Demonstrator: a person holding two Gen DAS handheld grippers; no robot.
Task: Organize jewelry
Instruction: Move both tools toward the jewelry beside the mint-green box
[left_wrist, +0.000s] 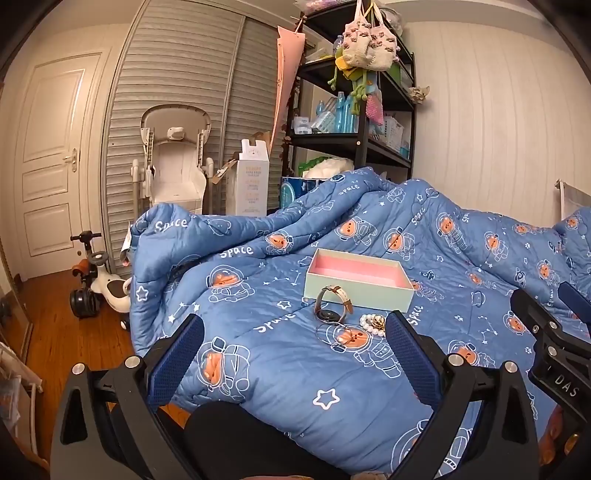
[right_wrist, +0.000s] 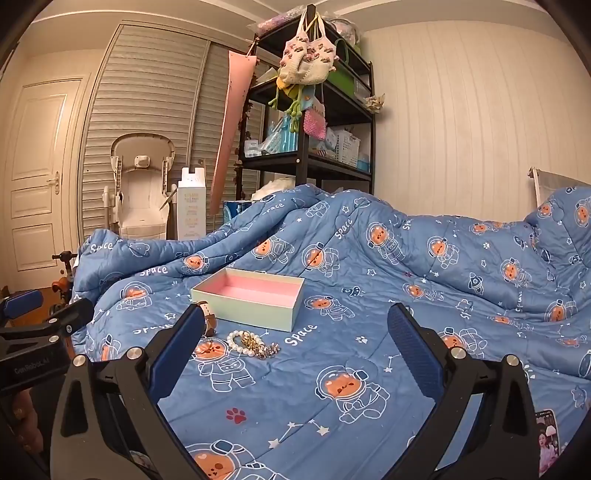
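Observation:
An open pale green box (left_wrist: 356, 286) (right_wrist: 255, 306) with a pink lining lies on the blue space-print quilt (left_wrist: 295, 369) (right_wrist: 332, 369). In front of it lie a wristwatch (left_wrist: 330, 304) (right_wrist: 208, 317) with a brown and white strap, a thin ring-shaped bangle (left_wrist: 334, 334), a pearl bracelet (left_wrist: 369, 325) (right_wrist: 240, 341) and a gold chain piece (right_wrist: 266, 349). My left gripper (left_wrist: 295, 338) hovers open above the quilt, just short of the jewelry. My right gripper (right_wrist: 295, 334) is open too, nothing between its fingers; the jewelry lies ahead, toward its left finger.
The quilt bunches into high folds behind the box. Beyond the bed stand a black shelf rack (left_wrist: 354, 110) with hanging knitted bags, a white high chair (left_wrist: 173, 162), a tall carton (left_wrist: 251, 184) and a ride-on toy (left_wrist: 99, 284). A phone (right_wrist: 548, 439) lies at lower right.

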